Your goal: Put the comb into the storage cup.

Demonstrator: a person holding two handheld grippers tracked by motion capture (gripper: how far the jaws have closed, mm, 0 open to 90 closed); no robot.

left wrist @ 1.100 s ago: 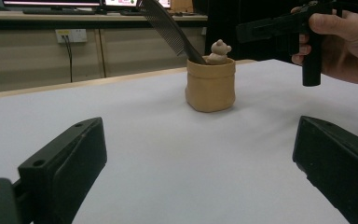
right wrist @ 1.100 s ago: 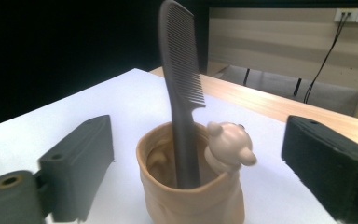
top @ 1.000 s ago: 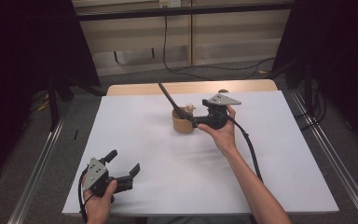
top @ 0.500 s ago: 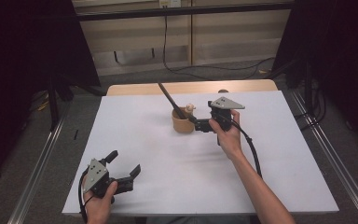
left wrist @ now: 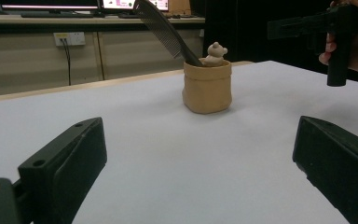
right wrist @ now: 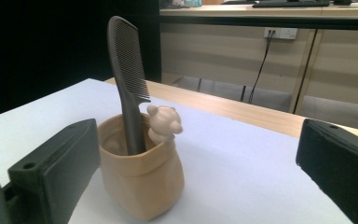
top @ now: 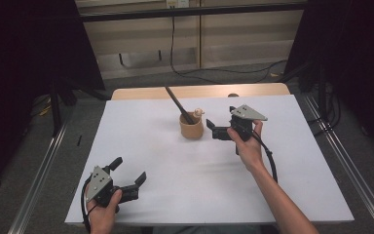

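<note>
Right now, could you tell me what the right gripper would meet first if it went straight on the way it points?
Most likely the tan cup holding the comb: it sits between the open jaws of the right gripper, just ahead, though depth is hard to judge.

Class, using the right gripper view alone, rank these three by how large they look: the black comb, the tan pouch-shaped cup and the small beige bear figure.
1. The tan pouch-shaped cup and the black comb look near alike: the cup is broader, the comb taller, so no firm order.
2. The small beige bear figure on the cup's rim is plainly smallest.
</note>
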